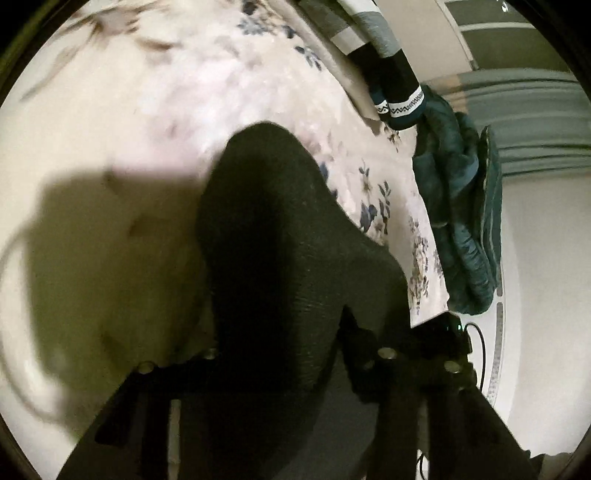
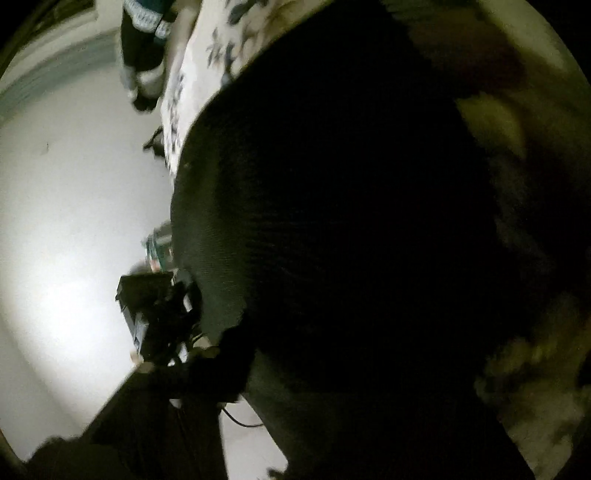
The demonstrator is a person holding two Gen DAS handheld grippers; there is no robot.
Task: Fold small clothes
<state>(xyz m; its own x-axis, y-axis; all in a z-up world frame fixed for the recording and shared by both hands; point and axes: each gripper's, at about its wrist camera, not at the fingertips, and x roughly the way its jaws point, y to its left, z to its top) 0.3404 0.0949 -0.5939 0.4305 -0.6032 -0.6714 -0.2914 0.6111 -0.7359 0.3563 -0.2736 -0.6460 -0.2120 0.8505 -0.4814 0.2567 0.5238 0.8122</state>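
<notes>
A black knitted garment [image 1: 280,229] lies stretched forward over the white floral bedsheet [image 1: 192,96]. In the left wrist view it runs back between the two fingers of my left gripper [image 1: 280,343], which is shut on it. In the right wrist view the same black garment [image 2: 351,206] fills most of the picture and drapes over my right gripper [image 2: 332,350]. Only that gripper's left finger [image 2: 225,369] shows, pressed against the cloth; the other finger is hidden under the fabric. The bedsheet's edge [image 2: 192,92] shows behind it.
A teal quilted cloth [image 1: 458,206] hangs off the bed's right edge. Dark knitwear with white patterned cuffs [image 1: 400,99] and a grey striped fabric [image 1: 351,29] lie at the far corner. White floor [image 1: 543,258] lies beside the bed. A black device with a cable [image 2: 155,306] sits left.
</notes>
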